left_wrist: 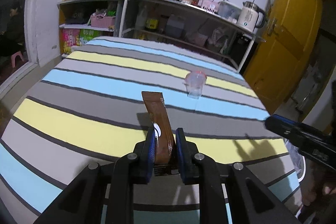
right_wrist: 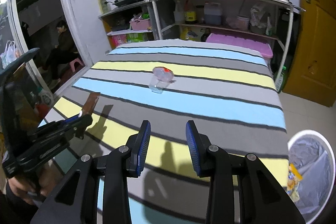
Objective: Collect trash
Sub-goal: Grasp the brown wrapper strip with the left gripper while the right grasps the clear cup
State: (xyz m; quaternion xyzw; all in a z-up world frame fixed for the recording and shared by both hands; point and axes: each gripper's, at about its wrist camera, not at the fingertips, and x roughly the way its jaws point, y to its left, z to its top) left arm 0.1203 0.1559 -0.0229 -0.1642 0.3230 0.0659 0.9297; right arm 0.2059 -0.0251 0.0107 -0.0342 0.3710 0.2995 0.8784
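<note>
While its jaws are clamped on a brown wrapper (left_wrist: 160, 127) raised above the striped surface (left_wrist: 84, 81), the left gripper (left_wrist: 164, 147) sits at the left. Farther right, a clear plastic cup (right_wrist: 160, 80) lies tipped on the stripes. The right gripper (right_wrist: 168, 146) hangs with jaws apart and empty, a lined bin (right_wrist: 313, 171) beside the surface's right edge.

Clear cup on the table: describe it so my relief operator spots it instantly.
Find the striped tablecloth in front of the kitchen shelves. Near its middle, by the far yellow stripe, lies a transparent plastic cup tipped over. It is the only loose, see-through item there, with a red-marked rim.
</note>
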